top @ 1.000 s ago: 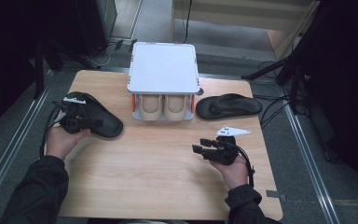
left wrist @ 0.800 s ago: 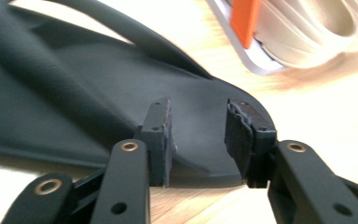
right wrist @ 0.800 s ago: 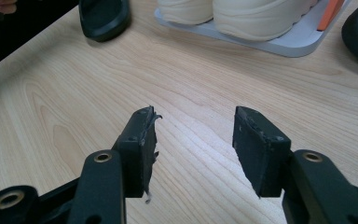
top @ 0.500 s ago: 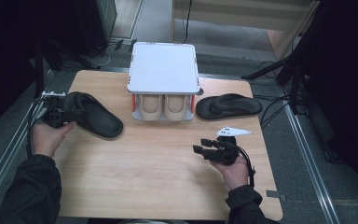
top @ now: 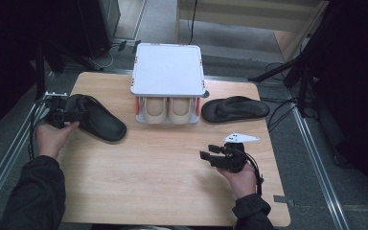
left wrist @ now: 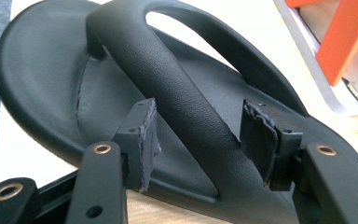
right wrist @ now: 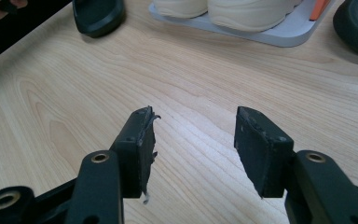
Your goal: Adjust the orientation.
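A black slipper (top: 98, 119) lies at the table's left, toe end towards the left edge. My left gripper (top: 68, 115) is at that end, and its jaws have just been opening. In the left gripper view the slipper's strap (left wrist: 177, 88) runs between the spread pads (left wrist: 142, 137) of that gripper (left wrist: 198, 140), which do not press on it. A second black slipper (top: 235, 109) lies at the right of the rack. My right gripper (top: 210, 152) hovers low over bare wood near the front right, open and empty (right wrist: 193, 140).
A white shoe rack (top: 167, 69) stands at the back centre, with a pair of beige shoes (top: 167, 110) on its lower tier between orange posts. A white three-cornered plate (top: 242, 138) lies beside the right hand. Cables trail off the table's left edge.
My left gripper has slid left from over the slipper's middle to its end near the table edge, and its jaws have spread. The slipper and the right hand stay put.
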A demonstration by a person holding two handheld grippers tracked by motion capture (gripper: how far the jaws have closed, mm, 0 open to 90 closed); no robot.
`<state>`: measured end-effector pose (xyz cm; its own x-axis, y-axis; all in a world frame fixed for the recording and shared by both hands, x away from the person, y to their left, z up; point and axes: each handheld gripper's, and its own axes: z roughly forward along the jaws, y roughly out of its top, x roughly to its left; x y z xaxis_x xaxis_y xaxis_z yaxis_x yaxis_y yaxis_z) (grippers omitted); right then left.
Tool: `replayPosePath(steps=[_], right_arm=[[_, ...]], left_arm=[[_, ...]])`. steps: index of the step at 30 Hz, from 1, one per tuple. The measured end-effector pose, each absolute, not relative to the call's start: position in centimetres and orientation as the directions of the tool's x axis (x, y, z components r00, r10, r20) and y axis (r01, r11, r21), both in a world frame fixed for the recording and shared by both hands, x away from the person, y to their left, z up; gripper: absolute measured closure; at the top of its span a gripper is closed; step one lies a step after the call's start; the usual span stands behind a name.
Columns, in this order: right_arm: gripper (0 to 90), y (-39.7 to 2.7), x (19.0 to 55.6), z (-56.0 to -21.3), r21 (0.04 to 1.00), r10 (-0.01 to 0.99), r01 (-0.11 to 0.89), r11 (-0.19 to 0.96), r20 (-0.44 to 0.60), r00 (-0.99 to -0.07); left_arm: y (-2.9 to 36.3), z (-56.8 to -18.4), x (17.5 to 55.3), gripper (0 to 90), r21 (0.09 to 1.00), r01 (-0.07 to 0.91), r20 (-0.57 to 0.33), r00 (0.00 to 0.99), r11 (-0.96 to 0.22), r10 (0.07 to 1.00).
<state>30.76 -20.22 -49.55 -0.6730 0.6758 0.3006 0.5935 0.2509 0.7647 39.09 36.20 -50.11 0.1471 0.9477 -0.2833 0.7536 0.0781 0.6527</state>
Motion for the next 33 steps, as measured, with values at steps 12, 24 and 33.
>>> replayPosePath(steps=[12,24,33], right_arm=[[48.5,-20.7,30.3,-49.5,0.77,0.689,0.587,0.249,0.285,-0.667],[48.6,-20.4,30.2,-49.6,0.767,0.686,0.587,0.26,0.281,-0.671],[48.7,-20.4,30.2,-49.6,0.768,0.686,0.585,0.262,0.278,-0.672]], left_arm=[[35.2,-49.6,39.6,37.9,0.674,0.732,-0.306,0.15,0.102,0.94],[35.3,-51.3,40.6,30.9,0.635,0.765,-0.276,0.093,0.109,0.957],[35.1,-51.6,40.9,44.1,0.633,0.769,-0.276,0.108,0.096,0.955]])
